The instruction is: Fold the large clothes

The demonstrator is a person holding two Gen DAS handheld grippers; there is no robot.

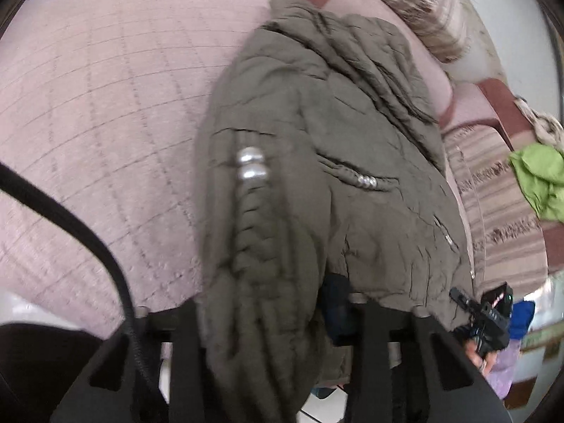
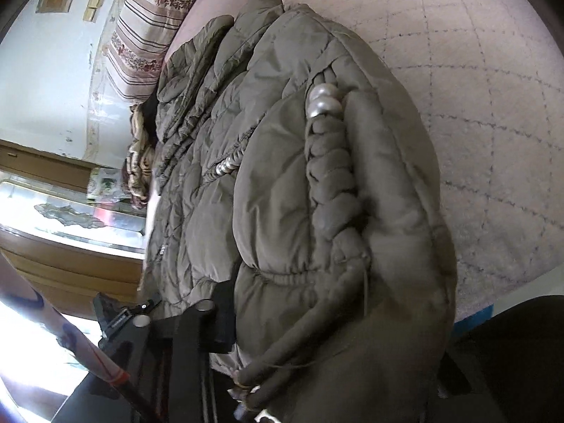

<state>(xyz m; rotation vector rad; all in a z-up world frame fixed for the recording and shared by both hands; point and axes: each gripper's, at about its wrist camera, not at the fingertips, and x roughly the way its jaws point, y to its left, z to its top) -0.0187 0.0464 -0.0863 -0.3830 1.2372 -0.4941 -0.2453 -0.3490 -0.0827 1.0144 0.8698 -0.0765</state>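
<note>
An olive-green padded jacket [image 1: 317, 162] with silver beads and braided trim lies lengthwise on a pink quilted bed cover [image 1: 98, 105]. My left gripper [image 1: 271, 324] is shut on the jacket's near hem, with a thick bunch of fabric between its black fingers [image 1: 373, 338]. In the right wrist view the same jacket [image 2: 282, 176] fills the middle. My right gripper [image 2: 317, 345] is shut on the jacket's near edge, and fabric hides its right finger. The other gripper shows at the lower right of the left view [image 1: 490, 320] and at the lower left of the right view [image 2: 123, 317].
Striped pillows [image 1: 493, 190] and a lime-green cloth [image 1: 539, 179] lie beyond the jacket. A striped pillow [image 2: 148, 28], a patterned cloth [image 2: 139, 162] and wooden furniture [image 2: 70, 264] show in the right view. A black cable [image 1: 70, 225] crosses the bed cover.
</note>
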